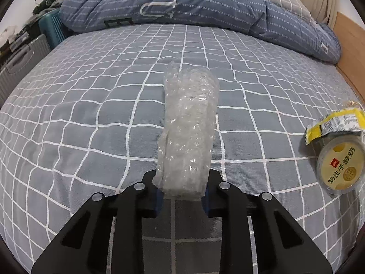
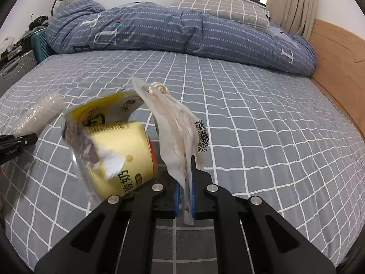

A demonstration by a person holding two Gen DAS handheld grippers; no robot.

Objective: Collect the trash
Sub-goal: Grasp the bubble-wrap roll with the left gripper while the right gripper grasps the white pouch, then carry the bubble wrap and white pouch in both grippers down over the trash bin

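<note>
A roll of clear bubble wrap stands up from the checked bed sheet, and my left gripper is shut on its lower end, blue pads pressing both sides. My right gripper is shut on a thin whitish wrapper that has a QR label and a twine loop at its top. Just left of the wrapper sits a yellow yogurt cup with a peeled yellow lid, blurred; whether cup and wrapper are joined I cannot tell. The same cup lies at the right of the left wrist view. The bubble wrap also shows at the left edge.
A bunched blue quilt and a checked pillow lie across the far end of the bed. A wooden side board runs along the right. Grey and teal suitcases stand beyond the left edge.
</note>
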